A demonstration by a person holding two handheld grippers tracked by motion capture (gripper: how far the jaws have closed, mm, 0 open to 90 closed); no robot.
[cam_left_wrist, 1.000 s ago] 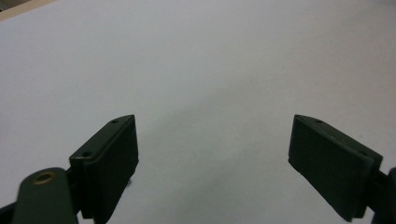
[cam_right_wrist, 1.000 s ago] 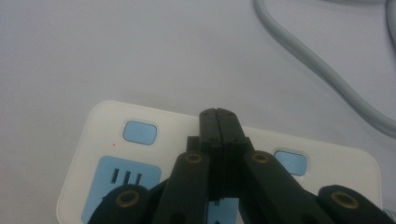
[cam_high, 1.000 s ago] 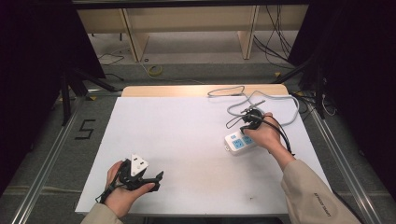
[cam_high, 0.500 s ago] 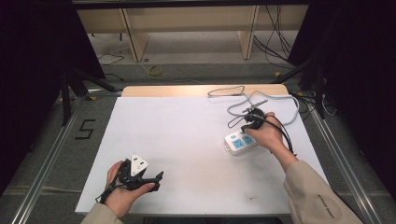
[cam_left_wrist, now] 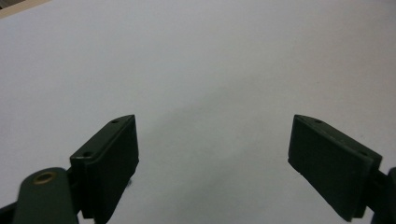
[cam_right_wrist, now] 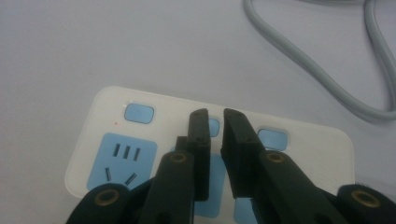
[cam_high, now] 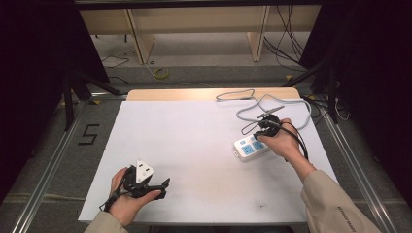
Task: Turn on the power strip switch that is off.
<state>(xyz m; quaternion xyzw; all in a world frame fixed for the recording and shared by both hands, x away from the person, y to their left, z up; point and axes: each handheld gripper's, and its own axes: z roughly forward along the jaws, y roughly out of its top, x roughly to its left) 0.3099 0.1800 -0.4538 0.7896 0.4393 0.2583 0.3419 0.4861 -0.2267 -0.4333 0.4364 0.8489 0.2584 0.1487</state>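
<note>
White power strip on desk; right gripper fingers just parting above middle switch, gripping nothing; left gripper fingers wide open, idle; switch press judged done, withdrawal pending

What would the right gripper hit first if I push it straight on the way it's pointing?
Most likely the white power strip. The right gripper, its jaws just opened to a narrow gap with nothing between them, points at the middle blue switch button. How far above it the tips are is hard to judge.

Power strip on table, R side; cable behind.
</note>
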